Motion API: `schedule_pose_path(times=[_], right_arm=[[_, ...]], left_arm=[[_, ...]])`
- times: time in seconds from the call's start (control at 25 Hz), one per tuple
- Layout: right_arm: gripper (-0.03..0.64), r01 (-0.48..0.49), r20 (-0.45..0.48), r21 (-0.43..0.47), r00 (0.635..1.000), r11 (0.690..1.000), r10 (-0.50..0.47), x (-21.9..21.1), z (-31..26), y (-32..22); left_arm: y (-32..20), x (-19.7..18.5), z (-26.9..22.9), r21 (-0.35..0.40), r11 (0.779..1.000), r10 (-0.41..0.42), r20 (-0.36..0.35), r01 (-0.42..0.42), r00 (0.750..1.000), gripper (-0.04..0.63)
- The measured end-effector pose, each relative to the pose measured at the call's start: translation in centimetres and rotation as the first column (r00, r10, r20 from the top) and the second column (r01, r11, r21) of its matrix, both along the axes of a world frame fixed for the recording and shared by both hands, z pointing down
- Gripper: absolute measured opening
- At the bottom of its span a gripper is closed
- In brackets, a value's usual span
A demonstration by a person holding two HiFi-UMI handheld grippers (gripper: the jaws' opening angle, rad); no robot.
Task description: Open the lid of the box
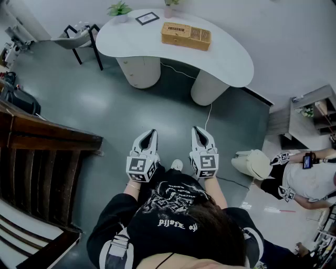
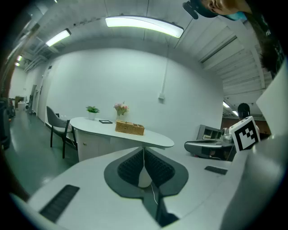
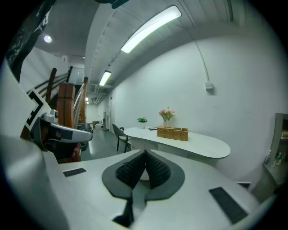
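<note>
This looks to me like an office lobby or a showroom: smooth grey floor (image 1: 121,110), plain white walls (image 2: 135,81), long strip lights (image 2: 144,24) on the ceiling. A curved white table (image 1: 231,63) carries a potted plant (image 1: 119,9) and a vase of flowers (image 3: 167,114). A chair (image 1: 79,37) stands at its end, and a dark wooden staircase (image 1: 37,173) is at my left.

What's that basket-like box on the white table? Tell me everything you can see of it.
The box is long, low and tan, seemingly woven like wicker. Its top looks split into sections and lies flat, nothing raised. It rests level on the white table, toward the far edge, slightly askew. Only the table seems to touch it.
</note>
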State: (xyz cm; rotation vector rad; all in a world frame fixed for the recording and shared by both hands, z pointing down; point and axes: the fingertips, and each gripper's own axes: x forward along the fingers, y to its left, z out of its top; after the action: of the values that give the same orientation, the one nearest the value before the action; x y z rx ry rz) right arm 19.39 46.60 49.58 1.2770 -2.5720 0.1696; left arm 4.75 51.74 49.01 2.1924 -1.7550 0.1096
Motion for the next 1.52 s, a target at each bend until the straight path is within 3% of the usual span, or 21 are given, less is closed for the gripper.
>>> schedule_pose_path(times=[0.52, 0.8, 1.08, 1.52], right_arm=[[0.026, -0.074, 0.060, 0.017, 0.995, 0.997, 0.073, -5.0, -1.1, 0.2], [0.026, -0.101, 0.046, 0.023, 0.994, 0.995, 0.100, -7.2, -0.7, 0.7], [0.026, -0.142, 0.023, -0.005, 0.990, 0.990, 0.142, -6.9, 0.1, 0.7], [0.026, -0.143, 0.055, -0.037, 0.988, 0.989, 0.145, -5.6, 1.6, -4.6]], left_arm=[[-0.1, -6.2, -0.3, 0.026, 0.999, 0.036, -0.013, -0.036, 0.999, 0.025], [-1.4, -8.8, 0.4, 0.032, 0.998, 0.057, -0.019, -0.056, 0.998, 0.025], [-2.1, -9.4, 1.3, 0.016, 0.996, 0.087, -0.044, -0.086, 0.995, 0.025], [-5.7, -9.6, 2.1, -0.001, 0.998, 0.055, -0.002, -0.055, 0.998, 0.025]])
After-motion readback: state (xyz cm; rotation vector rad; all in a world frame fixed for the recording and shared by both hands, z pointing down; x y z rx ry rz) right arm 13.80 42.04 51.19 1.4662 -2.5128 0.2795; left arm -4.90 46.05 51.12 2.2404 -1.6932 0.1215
